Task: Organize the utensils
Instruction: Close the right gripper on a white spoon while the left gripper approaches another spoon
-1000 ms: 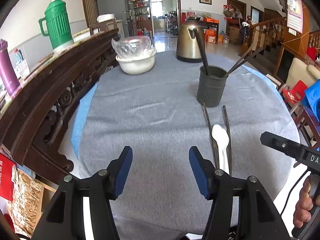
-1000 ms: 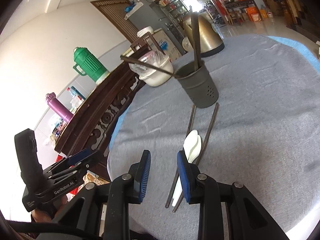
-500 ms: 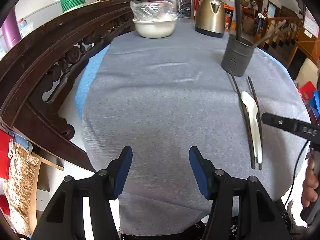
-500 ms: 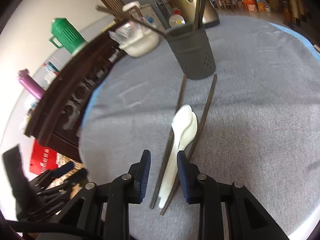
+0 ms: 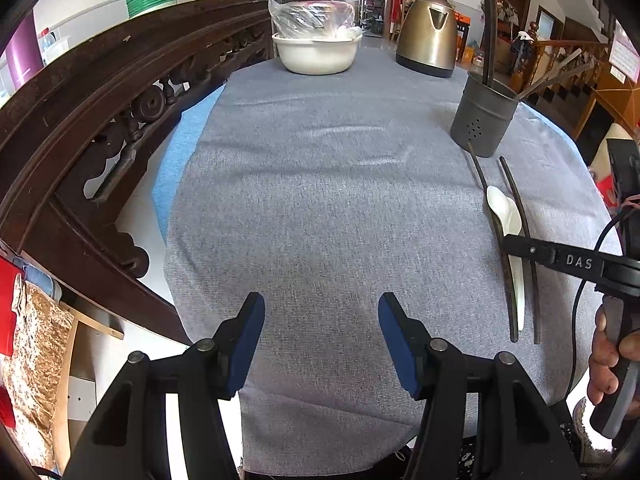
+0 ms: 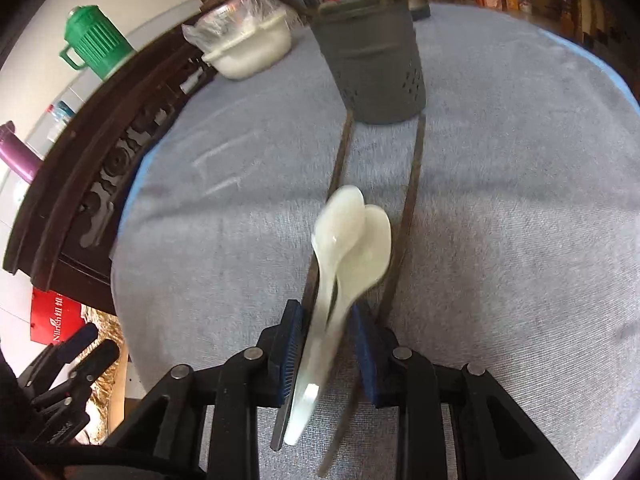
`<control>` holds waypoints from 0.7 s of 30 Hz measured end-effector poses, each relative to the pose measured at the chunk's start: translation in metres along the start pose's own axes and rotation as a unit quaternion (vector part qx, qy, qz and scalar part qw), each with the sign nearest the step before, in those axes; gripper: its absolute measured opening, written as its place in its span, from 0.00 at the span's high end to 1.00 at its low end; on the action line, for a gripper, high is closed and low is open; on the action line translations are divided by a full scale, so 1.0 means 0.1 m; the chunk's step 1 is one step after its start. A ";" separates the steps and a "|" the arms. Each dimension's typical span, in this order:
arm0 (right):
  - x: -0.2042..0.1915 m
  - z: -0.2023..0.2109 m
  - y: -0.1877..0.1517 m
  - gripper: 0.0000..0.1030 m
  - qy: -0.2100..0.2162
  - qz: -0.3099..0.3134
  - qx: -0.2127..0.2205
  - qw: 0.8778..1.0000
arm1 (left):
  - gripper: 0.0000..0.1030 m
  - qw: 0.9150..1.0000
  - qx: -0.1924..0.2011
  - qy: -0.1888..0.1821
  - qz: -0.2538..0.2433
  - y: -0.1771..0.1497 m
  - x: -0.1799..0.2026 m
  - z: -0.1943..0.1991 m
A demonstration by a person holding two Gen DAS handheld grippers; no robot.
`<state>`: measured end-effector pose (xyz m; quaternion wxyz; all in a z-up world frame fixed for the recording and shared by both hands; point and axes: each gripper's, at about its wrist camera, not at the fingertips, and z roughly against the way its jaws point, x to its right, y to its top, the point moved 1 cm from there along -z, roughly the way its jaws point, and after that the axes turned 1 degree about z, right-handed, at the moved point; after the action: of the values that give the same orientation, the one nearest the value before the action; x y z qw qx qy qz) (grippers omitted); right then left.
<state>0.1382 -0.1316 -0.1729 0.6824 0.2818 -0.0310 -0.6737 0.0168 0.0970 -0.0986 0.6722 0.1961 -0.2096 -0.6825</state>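
Grey tablecloth (image 5: pixel 320 200) over a round table, with a dark grey perforated utensil holder (image 6: pixel 372 56) as landmark, holding several dark sticks. Directly in front of the holder, on the cloth: 2 white spoons (image 6: pixel 352 240) stacked bowl on bowl, flanked by 2 dark chopsticks (image 6: pixel 412 184) running back toward the holder's base. Right gripper (image 6: pixel 325 356) down over the spoon handles, blue pads on either side of them, narrowly parted; whether squeezing or merely straddling cannot be told, given blur. Left gripper (image 5: pixel 320 344) well to the holder's left and nearer the table edge, jaws spread wide, nothing between them, only bare cloth below. Behind the holder: a brass-coloured kettle (image 5: pixel 428 36) and a cream bowl (image 5: pixel 316 54) covered in clear plastic. Readable writing: "DAS" (image 5: pixel 579 261) in white on the black bar of the right tool, seen from the left wrist; white lettering on a red package (image 6: pixel 56 316) below the table, too blurred to read. Fingers of a hand (image 5: pixel 608 356) wrapped round that tool's grip.
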 end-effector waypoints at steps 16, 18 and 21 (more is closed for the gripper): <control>-0.13 0.33 -0.06 0.91 0.085 0.031 0.050 0.995 | 0.42 1.000 -0.006 -0.015 -0.008 0.08 0.15 0.00; -0.04 0.35 -0.06 0.91 0.087 0.013 0.047 0.995 | 0.42 0.999 -0.011 -0.034 -0.004 0.12 0.17 -0.02; 0.08 0.35 -0.07 0.91 0.069 -0.002 0.047 0.996 | 0.42 0.997 -0.035 -0.070 0.022 0.20 0.17 -0.10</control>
<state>0.1175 -0.1505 -0.1488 0.6676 0.3600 -0.0149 -0.6515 0.0385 0.0794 -0.0954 0.6771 0.1197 -0.2361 -0.6866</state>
